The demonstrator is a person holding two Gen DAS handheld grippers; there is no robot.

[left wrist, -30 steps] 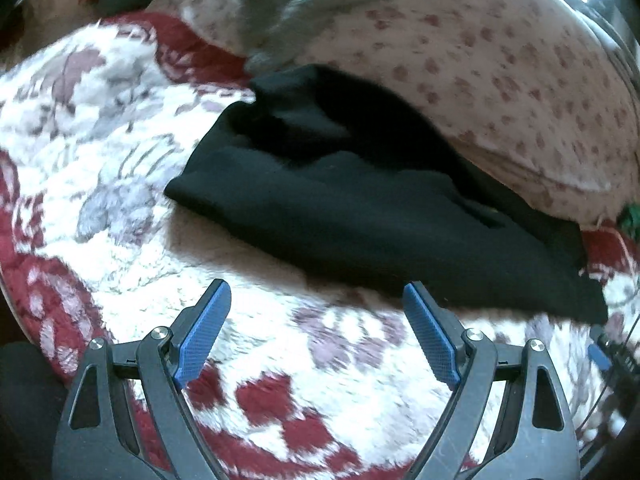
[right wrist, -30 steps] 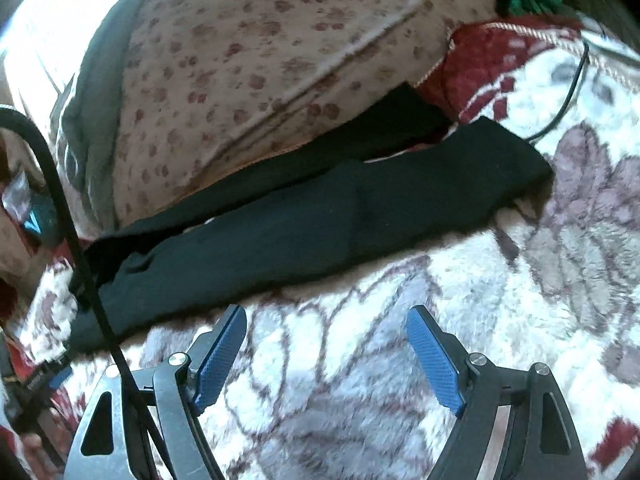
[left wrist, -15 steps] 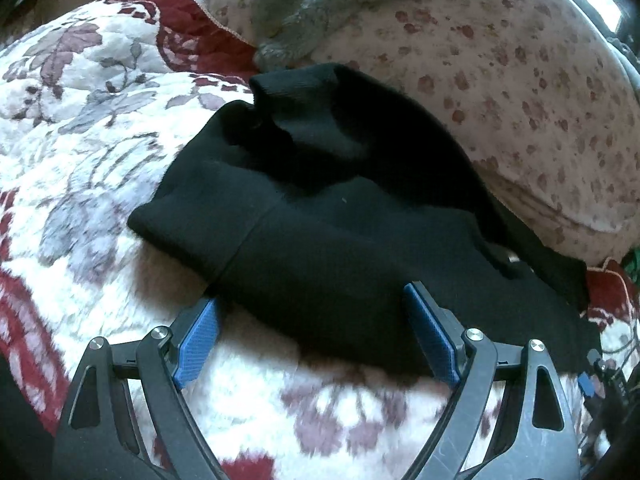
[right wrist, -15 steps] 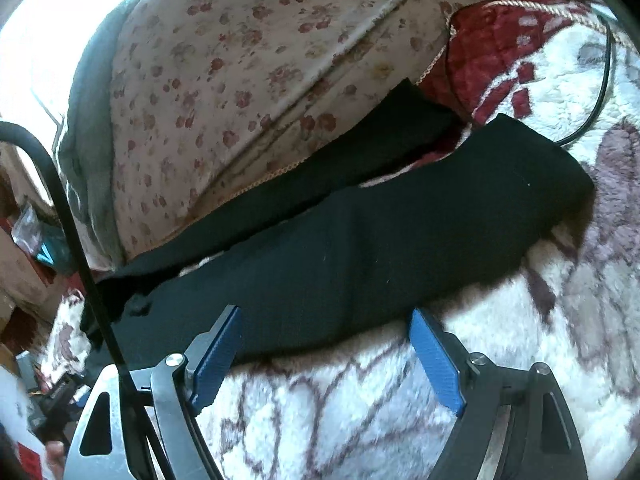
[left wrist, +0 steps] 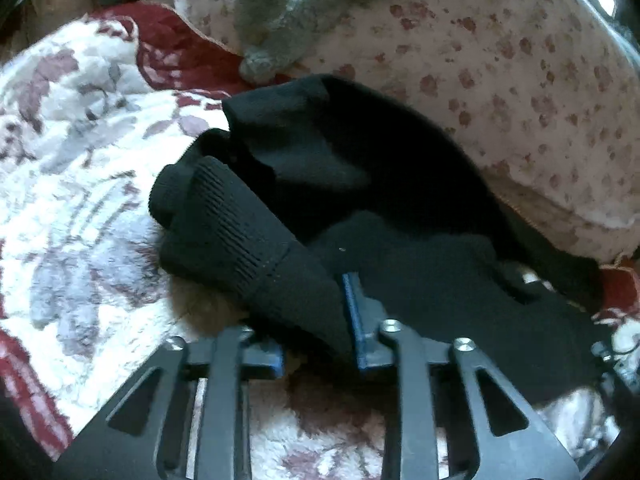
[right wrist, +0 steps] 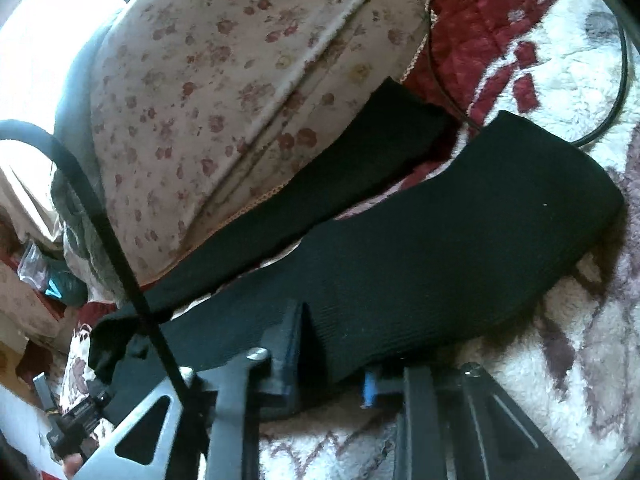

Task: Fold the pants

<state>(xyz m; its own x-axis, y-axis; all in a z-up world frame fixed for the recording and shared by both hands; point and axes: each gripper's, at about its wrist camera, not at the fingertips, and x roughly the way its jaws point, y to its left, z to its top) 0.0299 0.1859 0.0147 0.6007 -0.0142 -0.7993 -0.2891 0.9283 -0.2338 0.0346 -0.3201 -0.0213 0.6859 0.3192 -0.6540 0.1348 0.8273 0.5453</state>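
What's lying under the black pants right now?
The black pants lie on the fuzzy red-and-white floral blanket; their far leg runs along the flowered pillow. Anything beneath the cloth itself is covered.

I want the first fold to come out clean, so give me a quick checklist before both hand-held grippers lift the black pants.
1. Left hand-held gripper shut on pants near the ribbed waistband: ok.
2. Right hand-held gripper shut on the leg: ok.
3. Both legs aligned: not ok, the far leg lies apart against the floral pillow.
4. Black cable clear of the fabric: cannot tell.
5. Waistband flat: not ok, bunched.
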